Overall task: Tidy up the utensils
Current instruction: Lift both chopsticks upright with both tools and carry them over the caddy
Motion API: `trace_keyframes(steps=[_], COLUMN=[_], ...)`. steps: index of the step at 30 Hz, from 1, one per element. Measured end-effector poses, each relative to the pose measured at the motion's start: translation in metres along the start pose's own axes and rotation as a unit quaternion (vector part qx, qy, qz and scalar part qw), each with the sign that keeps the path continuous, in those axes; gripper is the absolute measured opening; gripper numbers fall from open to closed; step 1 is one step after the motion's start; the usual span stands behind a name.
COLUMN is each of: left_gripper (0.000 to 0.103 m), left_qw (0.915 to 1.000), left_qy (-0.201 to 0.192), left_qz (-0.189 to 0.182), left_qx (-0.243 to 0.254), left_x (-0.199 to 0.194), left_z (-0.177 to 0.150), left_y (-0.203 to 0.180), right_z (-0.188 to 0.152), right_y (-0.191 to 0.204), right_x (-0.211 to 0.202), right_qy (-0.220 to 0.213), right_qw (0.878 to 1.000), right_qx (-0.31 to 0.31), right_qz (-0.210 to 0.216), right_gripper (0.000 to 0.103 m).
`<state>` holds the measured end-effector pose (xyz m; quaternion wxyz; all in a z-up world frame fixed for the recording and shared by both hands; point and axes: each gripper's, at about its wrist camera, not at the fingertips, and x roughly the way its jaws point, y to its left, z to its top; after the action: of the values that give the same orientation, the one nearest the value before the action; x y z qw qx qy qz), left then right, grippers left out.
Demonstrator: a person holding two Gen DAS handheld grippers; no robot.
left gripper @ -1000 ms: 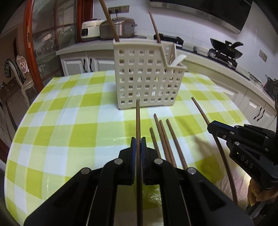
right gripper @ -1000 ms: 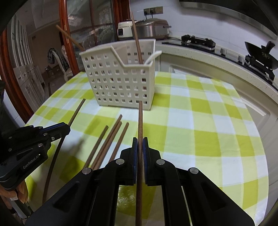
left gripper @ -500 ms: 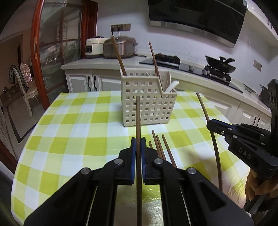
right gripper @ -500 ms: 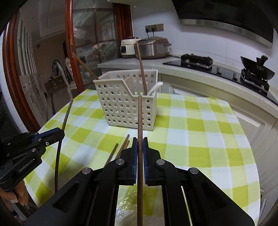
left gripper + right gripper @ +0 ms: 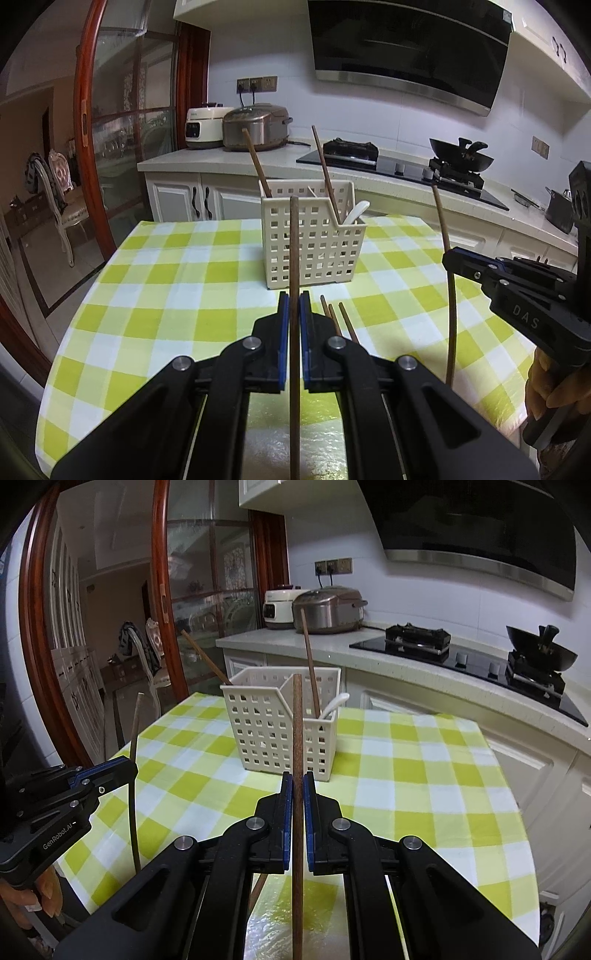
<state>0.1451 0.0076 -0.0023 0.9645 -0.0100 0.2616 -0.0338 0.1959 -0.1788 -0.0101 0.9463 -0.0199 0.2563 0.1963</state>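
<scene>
A white slotted utensil basket [image 5: 310, 243] [image 5: 277, 731] stands on the checked table, holding two brown chopsticks and a white spoon [image 5: 356, 212]. My left gripper [image 5: 294, 295] is shut on a brown chopstick [image 5: 294, 251], held upright above the table in front of the basket. My right gripper [image 5: 297, 777] is shut on another brown chopstick [image 5: 297, 731], also raised. Each gripper shows in the other's view: the right one [image 5: 448, 256] and the left one [image 5: 131, 766]. Several loose chopsticks [image 5: 338, 317] lie on the table below the left gripper.
The round table has a yellow-green checked cloth [image 5: 166, 295]. Behind it runs a counter with two rice cookers [image 5: 255, 127], a stove [image 5: 351, 149] and a wok [image 5: 460, 157]. A wooden-framed glass door [image 5: 122, 129] is at the left.
Both grippers have lifted their chopsticks up from the table. The basket now looks lower and farther, and the loose chopsticks are mostly hidden behind my fingers.
</scene>
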Motion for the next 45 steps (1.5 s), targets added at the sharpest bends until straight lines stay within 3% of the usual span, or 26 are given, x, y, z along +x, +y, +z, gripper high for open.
trace_keyframes(steps=[31, 45], left_gripper=[0.006, 0.006], left_qw=[0.9991, 0.9986], left_qy=[-0.041, -0.047], left_qz=[0.011, -0.021], left_qx=[0.008, 0.016], left_x=[-0.022, -0.014], left_z=[0.008, 0.044], left_y=[-0.003, -0.007], right_z=[0.001, 0.032], right_y=[0.002, -0.002], right_x=[-0.032, -0.022], right_qy=[-0.043, -0.054], right_qw=[0.999, 0.998], right_qx=[-0.001, -0.021], right_qz=[0.0, -0.005], right_gripper=[0.006, 0.006])
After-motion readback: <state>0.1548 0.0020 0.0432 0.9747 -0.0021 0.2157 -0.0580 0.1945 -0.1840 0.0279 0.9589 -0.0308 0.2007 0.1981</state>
